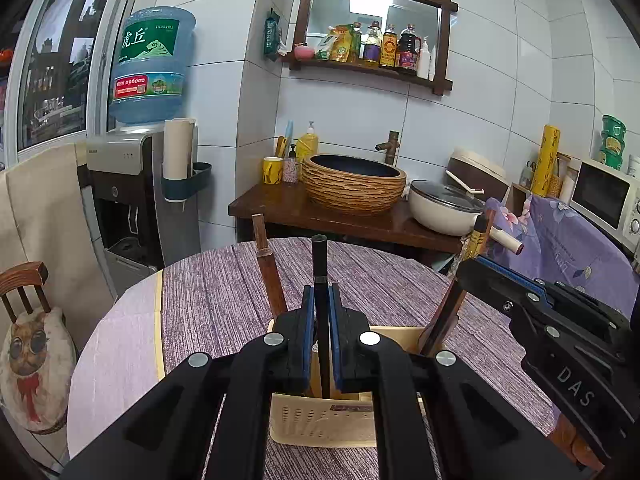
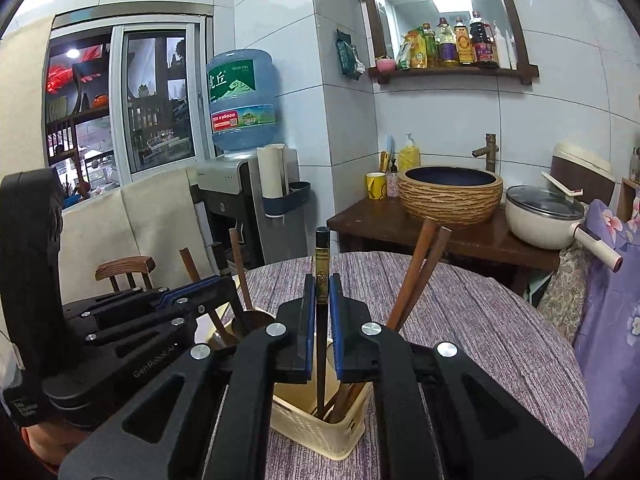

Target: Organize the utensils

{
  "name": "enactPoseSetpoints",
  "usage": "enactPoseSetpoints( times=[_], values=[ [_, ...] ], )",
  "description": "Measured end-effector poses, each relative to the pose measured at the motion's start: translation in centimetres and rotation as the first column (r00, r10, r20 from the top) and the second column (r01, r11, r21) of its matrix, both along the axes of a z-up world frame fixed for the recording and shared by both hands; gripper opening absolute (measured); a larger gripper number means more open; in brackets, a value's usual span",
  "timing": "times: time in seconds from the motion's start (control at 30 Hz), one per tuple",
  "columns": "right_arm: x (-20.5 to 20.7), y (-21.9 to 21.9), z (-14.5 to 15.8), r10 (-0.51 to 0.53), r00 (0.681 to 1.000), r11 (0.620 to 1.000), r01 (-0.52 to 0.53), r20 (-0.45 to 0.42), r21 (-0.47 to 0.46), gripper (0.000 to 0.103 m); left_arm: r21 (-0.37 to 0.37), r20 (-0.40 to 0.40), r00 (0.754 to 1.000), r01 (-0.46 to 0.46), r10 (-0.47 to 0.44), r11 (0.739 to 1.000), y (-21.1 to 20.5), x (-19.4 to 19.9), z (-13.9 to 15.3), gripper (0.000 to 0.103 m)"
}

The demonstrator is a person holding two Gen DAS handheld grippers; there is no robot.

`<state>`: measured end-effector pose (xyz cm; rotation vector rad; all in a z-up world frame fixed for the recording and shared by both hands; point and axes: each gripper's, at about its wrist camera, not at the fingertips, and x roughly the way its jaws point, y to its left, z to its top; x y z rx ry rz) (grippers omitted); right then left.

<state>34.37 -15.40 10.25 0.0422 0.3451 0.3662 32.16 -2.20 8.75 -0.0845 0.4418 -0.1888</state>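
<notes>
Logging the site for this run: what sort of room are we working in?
Most likely a small home kitchen-dining corner: a basin sink with a faucet, a wall shelf of sauce bottles, and a microwave beside the cloth-covered round table.

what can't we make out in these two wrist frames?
- Left wrist: lower end of the black chopstick and the cream utensil basket interior, hidden by the left gripper.
- Right wrist: basket floor and the brown chopsticks tips, hidden by the right gripper.
- Both: bottle labels too small.
</notes>
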Motion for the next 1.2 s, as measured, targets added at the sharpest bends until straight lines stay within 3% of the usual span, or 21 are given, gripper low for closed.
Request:
enactPoseSetpoints(
  times=[0.27, 0.3, 0.37, 0.4, 0.43, 0.53, 0.57, 0.67, 0.7, 0.77, 0.93, 1.2],
  values=[
    [-1.1, -0.2, 0.2, 0.003, 0.999, 1.000, -0.002, 0.044, -0.007, 0.009, 0.003, 0.017, 1.000, 0.011, -0.011, 1.000, 0.1, -1.1, 0.0, 0.008],
    [-1.3, -0.3, 0.2, 0.004, 0.999, 1.000, -0.003, 0.048, -0.006, 0.013, 0.005, 0.027, 1.000, 0.009, -0.009, 1.000, 0.2, -1.4, 0.0, 0.008],
    [-1.8, -0.5, 0.3, 0.005, 0.998, 1.000, -0.005, 0.057, 0.001, 0.032, 0.015, 0.046, 0.999, -0.001, 0.001, 1.000, 0.3, -1.9, 0.1, 0.010],
    [-2.1, -0.7, 0.5, 0.001, 0.998, 1.000, -0.002, 0.070, 0.008, 0.048, 0.019, 0.055, 0.998, -0.006, 0.005, 1.000, 0.3, -2.2, 0.2, 0.015],
    [-2.4, -0.8, 0.7, -0.005, 0.996, 1.000, 0.004, 0.085, 0.010, 0.052, 0.019, 0.064, 0.998, -0.007, 0.006, 1.000, 0.4, -2.6, 0.3, 0.019],
    [-2.9, -1.0, 1.1, -0.020, 0.995, 1.000, 0.019, 0.101, 0.007, 0.052, 0.015, 0.094, 0.995, -0.018, 0.017, 1.000, 0.9, -3.9, 0.6, 0.048],
    [-3.2, -1.2, 1.2, -0.021, 0.995, 1.000, 0.019, 0.100, 0.018, 0.053, 0.015, 0.110, 0.994, -0.032, 0.030, 0.999, 1.1, -4.4, 0.7, 0.053],
    [-4.9, -2.0, 0.9, -0.050, 0.993, 0.998, 0.046, 0.106, 0.033, 0.065, 0.021, 0.157, 0.986, -0.061, 0.057, 0.998, 2.0, -6.7, 0.5, 0.077],
    [-5.6, -2.0, 0.7, -0.057, 0.992, 0.998, 0.055, 0.113, 0.024, 0.073, 0.018, 0.172, 0.983, -0.067, 0.063, 0.998, 2.4, -7.7, 0.3, 0.087],
    [-7.4, -2.1, 0.0, -0.064, 0.989, 0.998, 0.064, 0.136, 0.000, 0.081, 0.017, 0.200, 0.977, -0.080, 0.075, 0.997, 3.0, -9.4, -0.2, 0.096],
    [-12.5, -2.1, -2.3, -0.060, 0.982, 0.997, 0.067, 0.177, -0.033, 0.097, 0.010, 0.204, 0.977, -0.067, 0.063, 0.998, 4.1, -14.1, -2.0, 0.098],
    [-20.8, -1.9, -7.9, -0.039, 0.985, 0.999, 0.040, 0.166, -0.001, 0.097, -0.012, 0.203, 0.974, -0.101, 0.102, 0.995, 3.8, -21.9, -6.4, 0.098]
  ],
)
